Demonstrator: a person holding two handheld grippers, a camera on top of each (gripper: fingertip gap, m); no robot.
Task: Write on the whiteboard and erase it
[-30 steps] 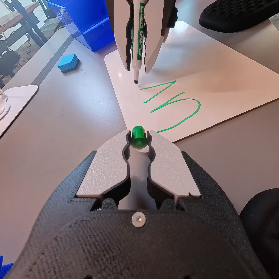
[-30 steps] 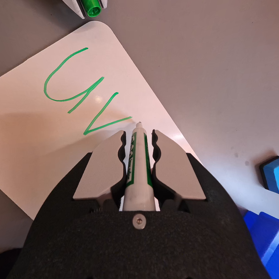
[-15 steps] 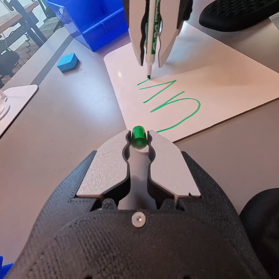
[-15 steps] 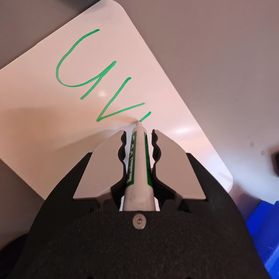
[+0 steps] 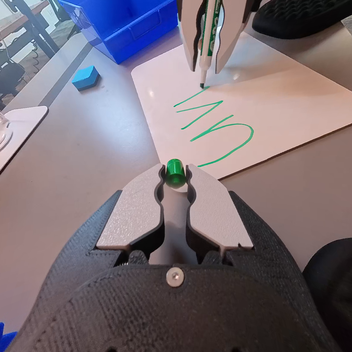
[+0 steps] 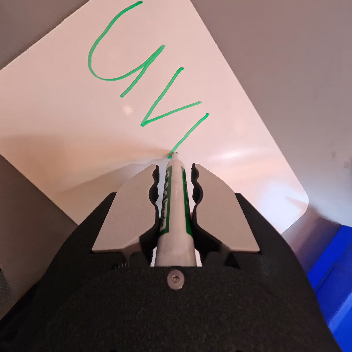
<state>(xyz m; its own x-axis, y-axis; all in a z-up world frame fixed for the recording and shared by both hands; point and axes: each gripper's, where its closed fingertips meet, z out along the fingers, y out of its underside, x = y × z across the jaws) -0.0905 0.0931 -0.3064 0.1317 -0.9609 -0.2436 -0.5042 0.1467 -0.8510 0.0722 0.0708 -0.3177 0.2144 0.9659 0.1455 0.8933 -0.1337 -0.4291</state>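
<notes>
Left wrist view: left gripper (image 5: 174, 167) clamps one green cap (image 5: 174, 174); one whiteboard (image 5: 285, 106) lies ahead, one blue eraser (image 5: 85, 78) and one blue bin (image 5: 131, 24) beyond.
Right wrist view: right gripper (image 6: 174, 166) clamps one green marker (image 6: 175, 205), tip touching the whiteboard's newest stroke (image 6: 190, 133).

My whiteboard (image 5: 266, 106) lies on the table (image 5: 85, 152); in my left view, the eraser (image 5: 85, 78) sits left of it, the bin (image 5: 129, 24) behind it, the cap (image 5: 174, 174) at its near corner.
</notes>
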